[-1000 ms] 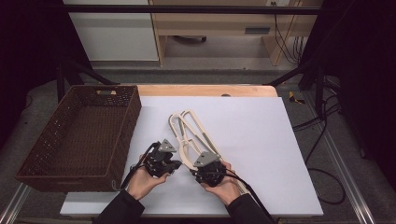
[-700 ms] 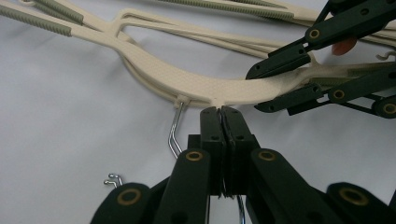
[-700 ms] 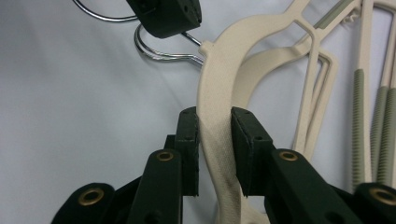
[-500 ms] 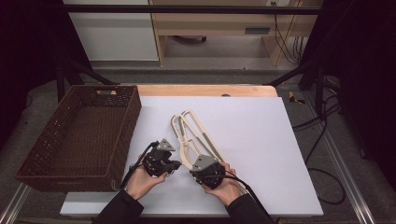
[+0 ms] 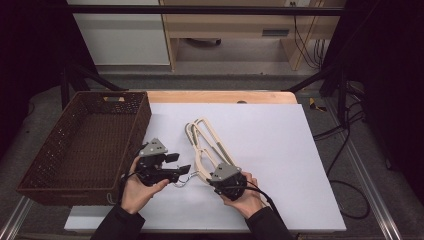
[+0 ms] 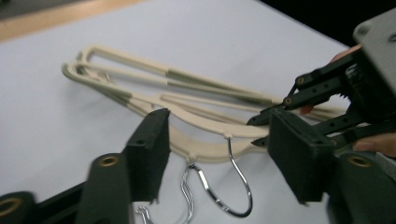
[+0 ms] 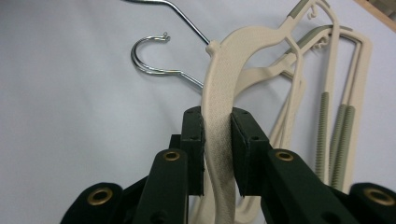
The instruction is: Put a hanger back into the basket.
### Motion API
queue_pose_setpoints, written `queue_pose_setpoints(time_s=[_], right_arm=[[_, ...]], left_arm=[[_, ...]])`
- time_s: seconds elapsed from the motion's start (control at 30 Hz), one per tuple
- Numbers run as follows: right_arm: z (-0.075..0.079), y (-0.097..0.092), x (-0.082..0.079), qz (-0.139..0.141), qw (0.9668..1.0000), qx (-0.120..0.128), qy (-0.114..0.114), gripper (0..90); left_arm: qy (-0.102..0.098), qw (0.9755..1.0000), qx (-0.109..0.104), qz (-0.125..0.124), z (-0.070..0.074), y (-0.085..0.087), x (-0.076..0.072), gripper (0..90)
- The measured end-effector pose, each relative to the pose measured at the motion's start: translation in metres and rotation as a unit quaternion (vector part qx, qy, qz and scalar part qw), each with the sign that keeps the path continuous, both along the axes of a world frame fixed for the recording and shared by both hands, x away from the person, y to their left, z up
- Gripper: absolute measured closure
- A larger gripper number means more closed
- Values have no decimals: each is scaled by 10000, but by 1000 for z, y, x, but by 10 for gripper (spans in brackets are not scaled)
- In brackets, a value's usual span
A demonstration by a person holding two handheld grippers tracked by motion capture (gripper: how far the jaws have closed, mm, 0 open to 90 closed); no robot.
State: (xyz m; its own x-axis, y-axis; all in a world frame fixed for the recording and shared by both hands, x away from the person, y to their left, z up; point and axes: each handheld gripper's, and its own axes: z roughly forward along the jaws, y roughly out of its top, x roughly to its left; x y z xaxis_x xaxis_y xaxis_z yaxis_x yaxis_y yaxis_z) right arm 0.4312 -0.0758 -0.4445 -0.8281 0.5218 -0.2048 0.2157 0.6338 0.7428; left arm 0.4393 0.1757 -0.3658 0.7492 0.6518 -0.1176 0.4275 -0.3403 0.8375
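Cream plastic clothes hangers with chrome wire hooks lie stacked on the white table top, near its middle, their hooks toward the person. In the right gripper view the right gripper has its two black jaws pressed on the beige arm of the upper hanger, just below its neck. The left gripper, held above the table beside the hooks, has just been opening its jaws; in the left gripper view they stand apart with nothing between them. To the left stands a brown woven basket, well apart from the hangers.
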Motion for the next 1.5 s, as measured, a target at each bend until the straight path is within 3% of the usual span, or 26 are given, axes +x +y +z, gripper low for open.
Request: queue_pose_setpoints(time_s=[0.2,0.43,0.6,0.63,0.73,0.77,0.8,0.97,1.0,1.03,1.07,1.2,1.23,1.3,1.5], right_arm=[[9,-10,0,-74,9999,136,-40,780],[21,-23,0,-259,9991,243,-225,806],[28,-34,1,-521,9974,234,-446,834],[32,-42,2,-713,9955,198,-587,852],[36,-52,3,-862,9931,218,-761,869],[36,-52,3,-862,9931,218,-761,869],[39,-59,4,-928,9926,401,-676,869],[44,-70,5,-942,9920,460,-710,869],[49,-74,4,-764,9925,702,-640,869],[49,-74,4,-764,9925,702,-640,869],[55,-76,1,-550,9926,925,-564,869],[63,-71,-5,-106,9921,1199,-354,870],[63,-71,-5,-106,9921,1199,-354,870],[63,-65,-7,234,9898,1403,-119,870],[60,-53,-9,707,9856,1518,233,870]], left_arm=[[-422,9983,-308,258,13,19,-3,210],[-529,9966,-458,425,15,29,-2,165],[-565,9971,-359,357,13,26,-2,156],[-568,9973,-316,328,12,24,-2,149],[-631,9974,-191,274,10,20,-2,148],[-631,9974,-191,274,10,20,-2,148],[-633,9975,-163,251,9,19,-2,148],[-671,9976,-114,159,9,17,-4,148],[-677,9976,-89,121,9,16,-4,148],[-689,9975,-84,90,9,15,-5,148],[-706,9975,-52,19,9,12,-6,149],[-758,9969,87,-204,9,5,-9,153],[-758,9969,87,-204,9,5,-9,152],[-821,9958,189,-351,7,-1,-12,150],[-835,9936,424,-628,2,-12,-13,170]])
